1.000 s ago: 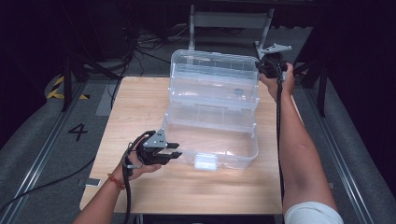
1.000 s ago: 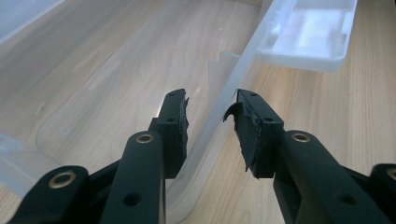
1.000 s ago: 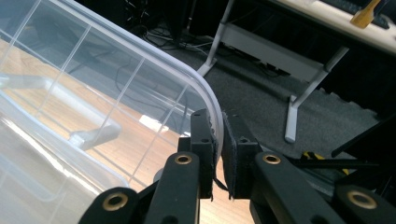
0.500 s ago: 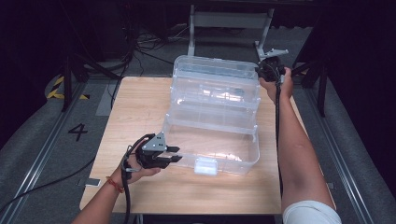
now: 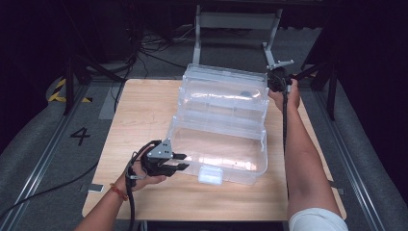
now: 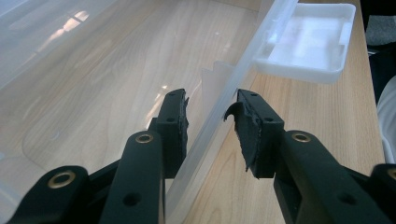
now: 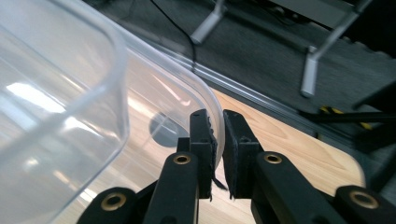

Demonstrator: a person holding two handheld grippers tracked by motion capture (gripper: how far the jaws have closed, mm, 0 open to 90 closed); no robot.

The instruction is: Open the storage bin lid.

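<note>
Two grippers (image 5: 179, 162) (image 5: 278, 81) on clear plastic bin (image 5: 221, 139), lid (image 5: 223, 94) raised.

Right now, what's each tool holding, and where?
Right tool: shut on the lid rim, far right corner. Left tool: open, straddling the box front wall, not gripping.

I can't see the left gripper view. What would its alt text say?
Two black jaws of the left gripper stand open astride the thin front wall of a clear plastic box, one inside, one outside. A white latch juts from the rim, over a wooden table.
</note>
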